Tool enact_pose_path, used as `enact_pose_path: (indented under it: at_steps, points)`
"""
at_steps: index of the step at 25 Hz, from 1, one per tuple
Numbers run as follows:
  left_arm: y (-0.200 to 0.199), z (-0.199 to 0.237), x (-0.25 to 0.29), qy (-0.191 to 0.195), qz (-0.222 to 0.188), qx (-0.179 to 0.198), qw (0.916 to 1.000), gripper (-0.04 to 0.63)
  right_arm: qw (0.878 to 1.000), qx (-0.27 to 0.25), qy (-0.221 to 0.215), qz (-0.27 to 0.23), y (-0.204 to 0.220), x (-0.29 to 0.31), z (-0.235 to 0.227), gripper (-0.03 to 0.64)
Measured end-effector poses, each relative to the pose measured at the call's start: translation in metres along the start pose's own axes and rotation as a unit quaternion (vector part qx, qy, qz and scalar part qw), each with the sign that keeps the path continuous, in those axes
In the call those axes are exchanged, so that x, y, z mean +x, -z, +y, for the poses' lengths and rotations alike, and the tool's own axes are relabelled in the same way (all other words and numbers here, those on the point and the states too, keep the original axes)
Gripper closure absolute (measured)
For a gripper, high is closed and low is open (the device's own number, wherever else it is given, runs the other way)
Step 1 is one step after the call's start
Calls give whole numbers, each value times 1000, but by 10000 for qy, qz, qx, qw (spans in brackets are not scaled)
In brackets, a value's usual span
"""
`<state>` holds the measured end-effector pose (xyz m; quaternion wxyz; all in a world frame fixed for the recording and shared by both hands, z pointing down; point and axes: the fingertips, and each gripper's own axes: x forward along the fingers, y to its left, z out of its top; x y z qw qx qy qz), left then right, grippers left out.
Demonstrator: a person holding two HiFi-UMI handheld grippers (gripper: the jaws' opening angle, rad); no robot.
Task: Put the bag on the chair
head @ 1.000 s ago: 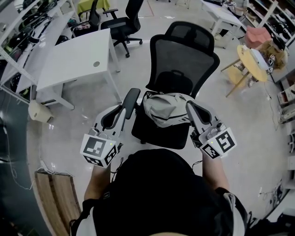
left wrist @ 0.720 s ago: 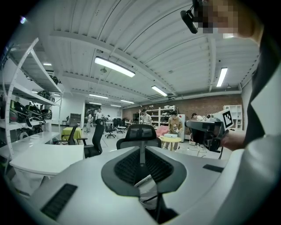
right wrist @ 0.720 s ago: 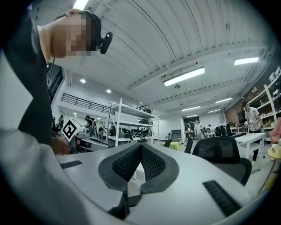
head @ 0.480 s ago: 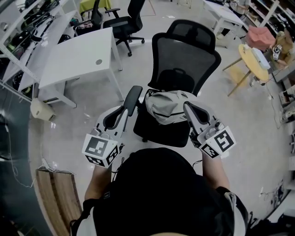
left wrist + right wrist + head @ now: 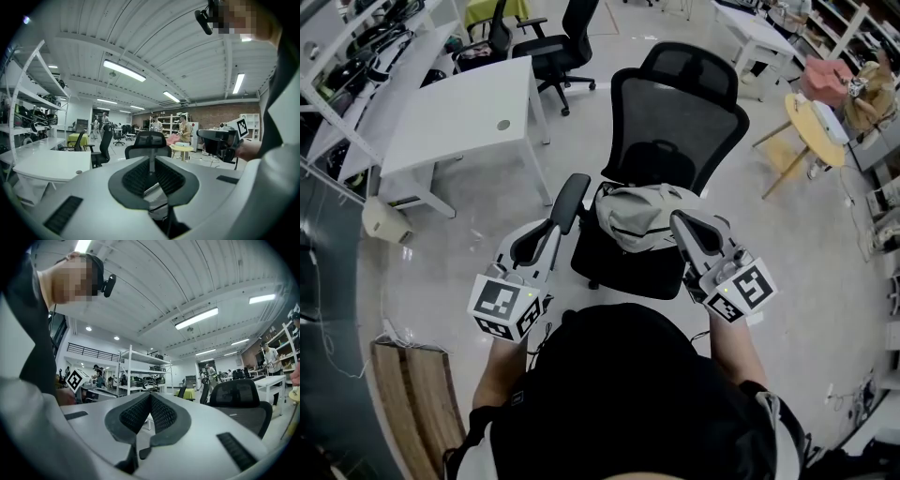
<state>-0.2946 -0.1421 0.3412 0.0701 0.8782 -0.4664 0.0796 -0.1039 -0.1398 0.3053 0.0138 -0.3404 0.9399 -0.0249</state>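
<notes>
A black mesh office chair [image 5: 677,122] faces me. The grey bag [image 5: 639,217] hangs over its seat [image 5: 623,270], strung between my two grippers. My left gripper [image 5: 573,190] is shut on a thin grey strip of the bag at its left side. In the left gripper view the pads [image 5: 140,174] pinch that strip, with the bag [image 5: 158,205] below and the chair back [image 5: 149,139] ahead. My right gripper [image 5: 678,223] is shut on the bag's right side. A dark tab [image 5: 142,453] hangs under its closed pads [image 5: 159,413]. Whether the bag touches the seat I cannot tell.
A white desk [image 5: 455,117] stands to the left of the chair, with more black chairs [image 5: 546,42] behind it. A round yellow table [image 5: 814,127] is at the right. Wooden boards [image 5: 412,403] lie on the floor at lower left. Shelving lines the left wall.
Both grippers, with the bag between them, have edged slightly toward the chair. Both grips look the same.
</notes>
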Motion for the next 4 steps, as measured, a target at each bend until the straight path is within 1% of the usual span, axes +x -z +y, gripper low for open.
enact_pose_path:
  at_steps: [4]
  points:
    - [2,4,-4,-98,12,-61,9999,551,9999,36,-123,11,1,4,5,589]
